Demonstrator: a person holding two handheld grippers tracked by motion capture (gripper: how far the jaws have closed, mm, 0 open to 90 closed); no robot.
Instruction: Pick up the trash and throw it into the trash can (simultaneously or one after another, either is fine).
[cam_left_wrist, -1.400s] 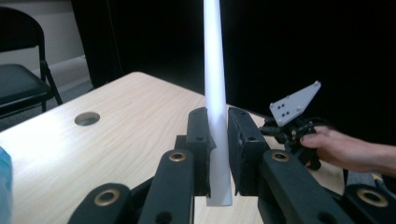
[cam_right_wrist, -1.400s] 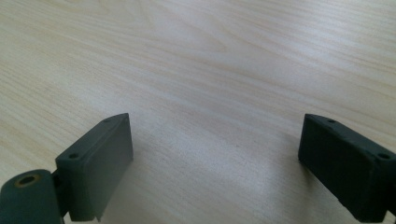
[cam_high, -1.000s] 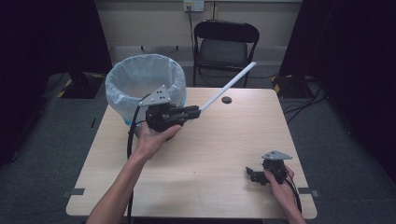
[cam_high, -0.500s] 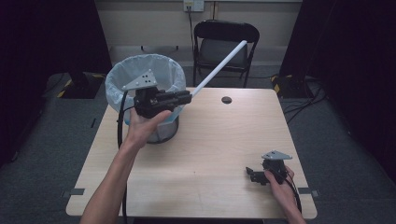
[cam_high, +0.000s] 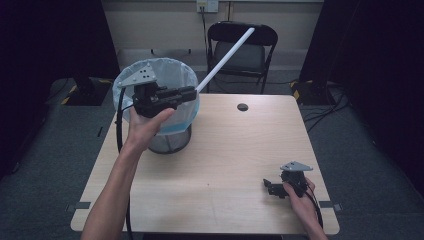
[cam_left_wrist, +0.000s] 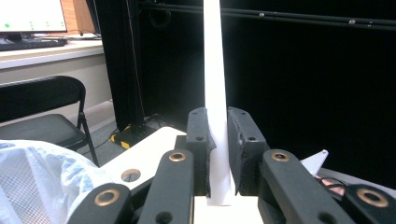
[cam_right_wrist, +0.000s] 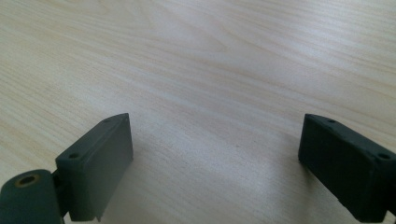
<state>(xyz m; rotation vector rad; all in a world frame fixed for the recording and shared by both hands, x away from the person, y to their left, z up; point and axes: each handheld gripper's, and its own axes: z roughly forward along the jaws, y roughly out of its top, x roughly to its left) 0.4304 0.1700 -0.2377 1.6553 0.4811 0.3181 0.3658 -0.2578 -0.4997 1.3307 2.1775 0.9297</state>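
My left gripper (cam_high: 192, 92) is clamped on the near end of a long white tube (cam_high: 227, 52), and I hold it raised above the counter (cam_high: 220, 150), over the lined bin (cam_high: 170, 75) (which stands at about ten o'clock on the counter). The tube slants up toward one o'clock, its far end in front of the black chair (cam_high: 242, 47). My right gripper (cam_high: 267, 186) rests low at five o'clock, its jaws spread wide with nothing but bare wood between them.
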